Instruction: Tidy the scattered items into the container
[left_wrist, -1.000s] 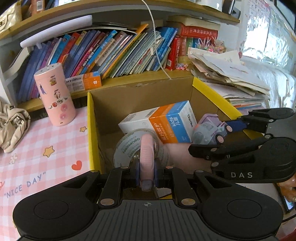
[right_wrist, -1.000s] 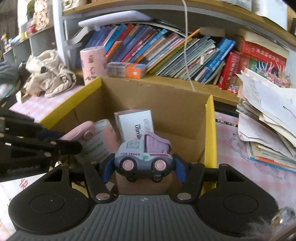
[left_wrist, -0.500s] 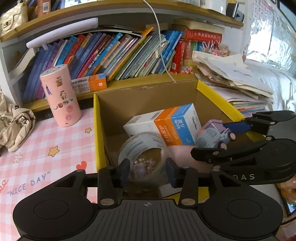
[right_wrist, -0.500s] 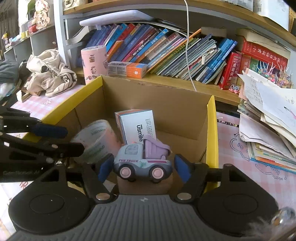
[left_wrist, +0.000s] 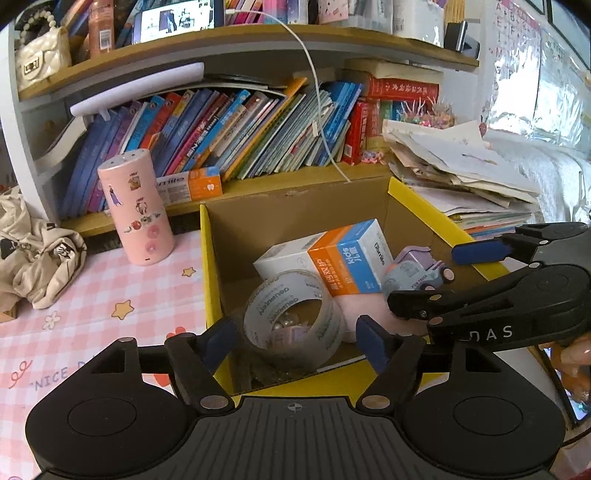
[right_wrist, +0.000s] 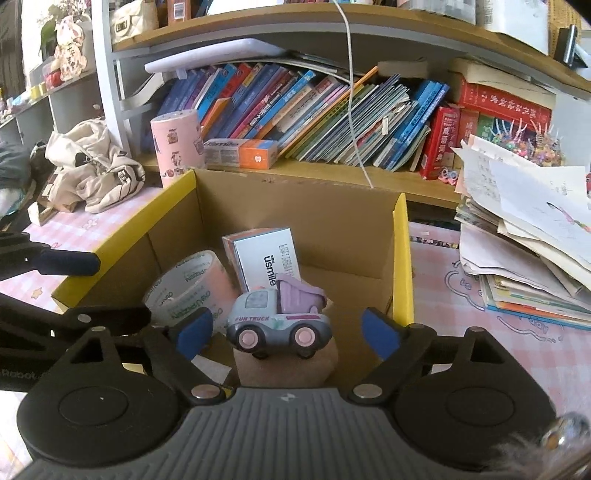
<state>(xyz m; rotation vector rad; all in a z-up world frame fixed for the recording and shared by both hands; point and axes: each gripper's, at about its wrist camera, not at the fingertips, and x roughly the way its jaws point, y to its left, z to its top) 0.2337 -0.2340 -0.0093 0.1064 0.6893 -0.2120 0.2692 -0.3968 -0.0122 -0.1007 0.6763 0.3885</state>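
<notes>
A cardboard box with yellow flaps (left_wrist: 210, 258) (right_wrist: 400, 258) holds a clear tape roll (left_wrist: 293, 315) (right_wrist: 192, 284), an orange-and-blue toothpaste carton (left_wrist: 332, 258) (right_wrist: 264, 258) and a grey-and-purple toy truck (right_wrist: 279, 319) (left_wrist: 417, 273). My left gripper (left_wrist: 295, 338) hangs over the box's near wall, its jaws opening, with the tape roll lying between the fingers untouched. My right gripper (right_wrist: 282, 332) has its jaws opening too; the truck stands free between its blue pads on something pinkish-brown in the box. The right gripper also shows at the right of the left wrist view (left_wrist: 454, 273).
A pink cylinder with stickers (left_wrist: 135, 206) (right_wrist: 177, 147) stands on the pink checked tablecloth left of the box, beside a crumpled beige bag (left_wrist: 33, 251). A shelf of leaning books (left_wrist: 240, 129) runs behind. Stacked papers (right_wrist: 524, 229) lie right of the box.
Both grippers have opened. The left one let go of a pink object, which is no longer between its fingers; the right one released the toy truck, which now stands in the box.
</notes>
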